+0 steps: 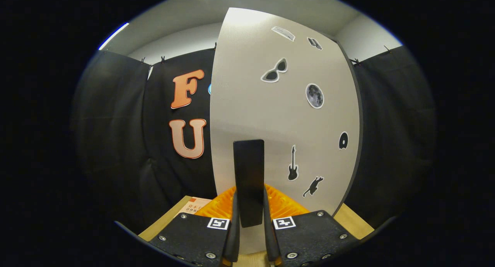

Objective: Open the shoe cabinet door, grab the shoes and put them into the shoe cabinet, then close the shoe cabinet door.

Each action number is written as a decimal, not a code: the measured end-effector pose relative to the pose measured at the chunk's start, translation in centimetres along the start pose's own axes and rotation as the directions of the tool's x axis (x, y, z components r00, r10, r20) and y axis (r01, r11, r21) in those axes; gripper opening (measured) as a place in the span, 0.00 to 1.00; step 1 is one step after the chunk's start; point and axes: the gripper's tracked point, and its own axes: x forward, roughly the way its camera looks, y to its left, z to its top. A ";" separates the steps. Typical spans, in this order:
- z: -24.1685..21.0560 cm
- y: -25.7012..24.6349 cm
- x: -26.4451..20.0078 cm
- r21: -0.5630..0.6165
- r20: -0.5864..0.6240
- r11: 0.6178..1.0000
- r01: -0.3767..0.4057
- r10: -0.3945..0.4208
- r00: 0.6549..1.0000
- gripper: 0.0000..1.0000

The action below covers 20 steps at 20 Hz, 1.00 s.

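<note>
The shoe cabinet door (270, 116) is a pale grey panel with several stickers on it: sunglasses, a moon, a guitar, a cat. It stands upright right in front of me. A dark flat handle (249, 178) hangs on its lower part. My gripper (249, 216) is shut on that handle, one finger pressing each side of it. The door's dark edge (357, 143) runs down the right side.
A wooden table top (354, 222) lies under the door and fingers. A small booklet (193, 207) rests on the wood left of the fingers. Black cloth walls close in on both sides behind the door.
</note>
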 end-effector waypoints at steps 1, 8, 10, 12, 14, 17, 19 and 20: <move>-0.1 -0.2 -0.2 -0.001 -0.002 1.000 0.000 0.000 1.000 0.27; -0.5 -1.7 -1.9 0.019 -0.010 1.000 0.005 -0.005 1.000 0.27; -0.7 -2.2 -2.4 0.020 -0.008 1.000 0.010 -0.009 1.000 0.27; -0.8 -2.8 -2.9 0.029 -0.016 1.000 0.012 -0.012 1.000 0.27; -0.9 -3.4 -3.4 0.036 -0.018 0.999 0.018 -0.018 1.000 0.27; -0.9 -4.3 -4.1 0.048 -0.020 0.998 0.031 -0.030 0.999 0.27; -1.1 -5.0 -4.6 0.052 -0.020 0.998 0.041 -0.040 0.999 0.27; -1.1 -5.5 -4.9 0.050 -0.020 0.998 0.049 -0.048 0.999 0.27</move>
